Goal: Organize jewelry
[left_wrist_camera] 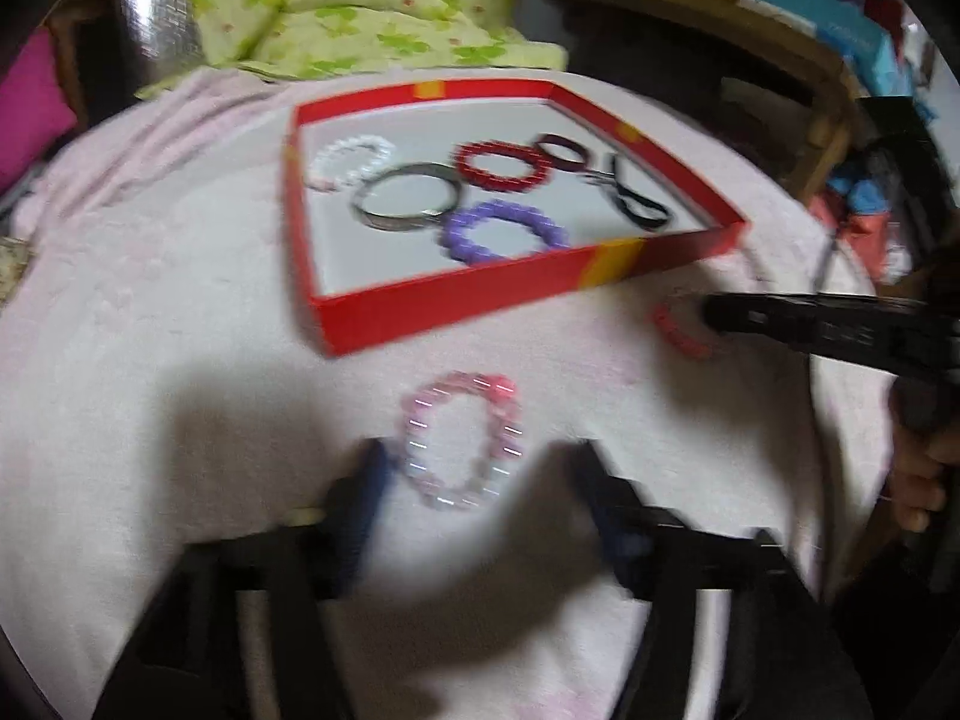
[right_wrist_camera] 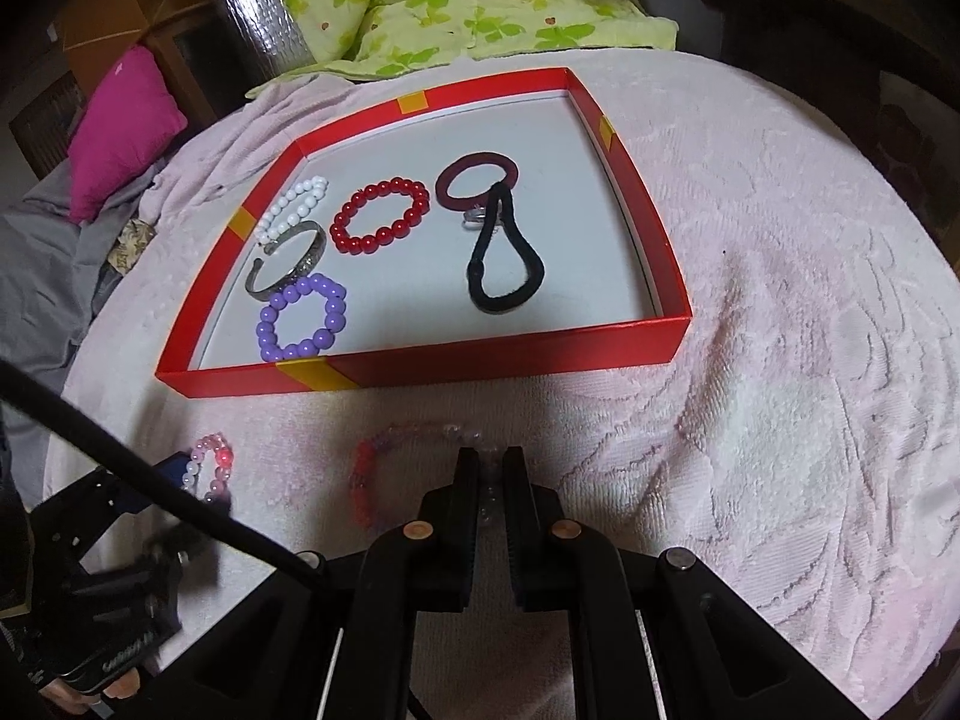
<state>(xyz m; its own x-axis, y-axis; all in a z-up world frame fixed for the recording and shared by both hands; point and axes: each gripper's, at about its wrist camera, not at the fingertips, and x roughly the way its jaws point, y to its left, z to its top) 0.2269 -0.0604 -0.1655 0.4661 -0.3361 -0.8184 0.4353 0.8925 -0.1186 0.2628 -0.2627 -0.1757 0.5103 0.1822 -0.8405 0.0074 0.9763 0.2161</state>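
Note:
A pink bead bracelet [left_wrist_camera: 420, 414] lies flat on the pink towel between the fingers of my left gripper [left_wrist_camera: 480, 462], which stands open around it without touching. The right wrist view shows the same bracelet [right_wrist_camera: 210, 450] at lower left inside the left gripper [right_wrist_camera: 201, 483]. My right gripper [right_wrist_camera: 491, 459] is shut on the clear beads of a red and clear bracelet [right_wrist_camera: 362, 480] resting on the towel. In the left wrist view, the right gripper [left_wrist_camera: 708, 315] comes in from the right onto that bracelet [left_wrist_camera: 675, 333]. Just beyond both is a red tray [right_wrist_camera: 480, 354].
The red tray [left_wrist_camera: 456, 306] holds white, red [right_wrist_camera: 381, 216] and purple [right_wrist_camera: 300, 318] bead bracelets, a silver bangle [right_wrist_camera: 288, 267], a maroon hair tie and a black one [right_wrist_camera: 504, 264]. A green floral quilt [right_wrist_camera: 450, 6] lies behind it. A black cable [right_wrist_camera: 150, 480] crosses the lower left.

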